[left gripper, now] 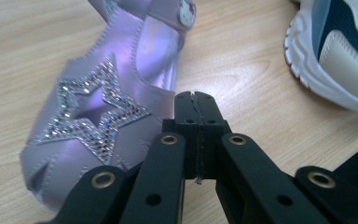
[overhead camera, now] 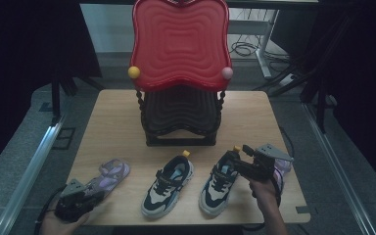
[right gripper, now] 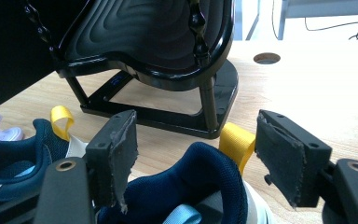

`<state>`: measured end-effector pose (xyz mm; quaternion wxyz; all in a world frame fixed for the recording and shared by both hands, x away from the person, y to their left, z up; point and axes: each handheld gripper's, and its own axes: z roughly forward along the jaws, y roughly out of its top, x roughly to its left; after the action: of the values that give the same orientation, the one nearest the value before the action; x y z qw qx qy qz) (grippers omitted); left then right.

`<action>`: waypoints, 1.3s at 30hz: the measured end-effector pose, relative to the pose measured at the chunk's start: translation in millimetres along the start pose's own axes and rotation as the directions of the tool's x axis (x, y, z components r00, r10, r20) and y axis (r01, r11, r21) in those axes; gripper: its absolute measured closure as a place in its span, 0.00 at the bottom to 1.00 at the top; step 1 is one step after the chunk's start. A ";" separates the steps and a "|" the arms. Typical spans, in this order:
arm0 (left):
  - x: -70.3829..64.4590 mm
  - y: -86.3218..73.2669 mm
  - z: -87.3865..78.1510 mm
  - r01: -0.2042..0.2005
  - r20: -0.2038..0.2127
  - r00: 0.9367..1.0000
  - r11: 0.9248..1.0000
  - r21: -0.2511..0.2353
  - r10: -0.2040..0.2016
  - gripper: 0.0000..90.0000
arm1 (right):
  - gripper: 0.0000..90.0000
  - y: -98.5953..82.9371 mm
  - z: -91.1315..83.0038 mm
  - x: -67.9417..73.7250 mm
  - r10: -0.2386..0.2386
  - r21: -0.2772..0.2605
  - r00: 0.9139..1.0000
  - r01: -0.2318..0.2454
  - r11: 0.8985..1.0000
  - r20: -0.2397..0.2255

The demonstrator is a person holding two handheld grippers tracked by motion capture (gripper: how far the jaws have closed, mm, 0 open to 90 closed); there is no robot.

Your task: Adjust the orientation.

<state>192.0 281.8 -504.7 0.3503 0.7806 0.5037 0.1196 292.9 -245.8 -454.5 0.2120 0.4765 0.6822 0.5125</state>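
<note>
Two navy-and-white sneakers stand side by side near the table's front edge: the left sneaker [overhead camera: 166,188] [left gripper: 335,51] and the right sneaker [overhead camera: 218,188] [right gripper: 186,186]. My right gripper [overhead camera: 235,159] [right gripper: 198,140] is open, with one jaw on either side of the right sneaker's heel collar, by its yellow pull loop [right gripper: 235,140]. A purple sandal [overhead camera: 112,171] [left gripper: 98,116] with a rhinestone star lies at the front left. My left gripper [overhead camera: 99,192] [left gripper: 196,98] is shut and holds nothing, its tip just beside the sandal's strap.
A two-tier rack stands at the back centre, with a red top shelf [overhead camera: 178,44] over a black lower shelf [overhead camera: 181,110] [right gripper: 144,42]. A second purple sandal [overhead camera: 281,169] lies behind my right gripper, near the table's right edge [overhead camera: 293,161].
</note>
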 end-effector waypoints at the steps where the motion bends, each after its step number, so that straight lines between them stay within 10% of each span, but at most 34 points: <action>1: -0.8 -1.5 1.9 0.005 -0.005 1.000 1.000 0.012 -0.005 1.00 | 0.34 -0.2 -0.7 -0.3 -0.004 0.000 1.000 0.004 1.000 -0.002; 39: 25.2 -15.7 1.5 0.072 -0.083 0.994 0.995 0.066 -0.066 1.00 | 0.34 -5.3 -3.2 0.5 0.014 0.009 0.999 -0.014 1.000 0.038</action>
<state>193.5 307.0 -520.4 0.3062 0.7688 0.5481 0.1214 287.9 -247.1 -457.9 0.2191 0.4919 0.6772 0.5015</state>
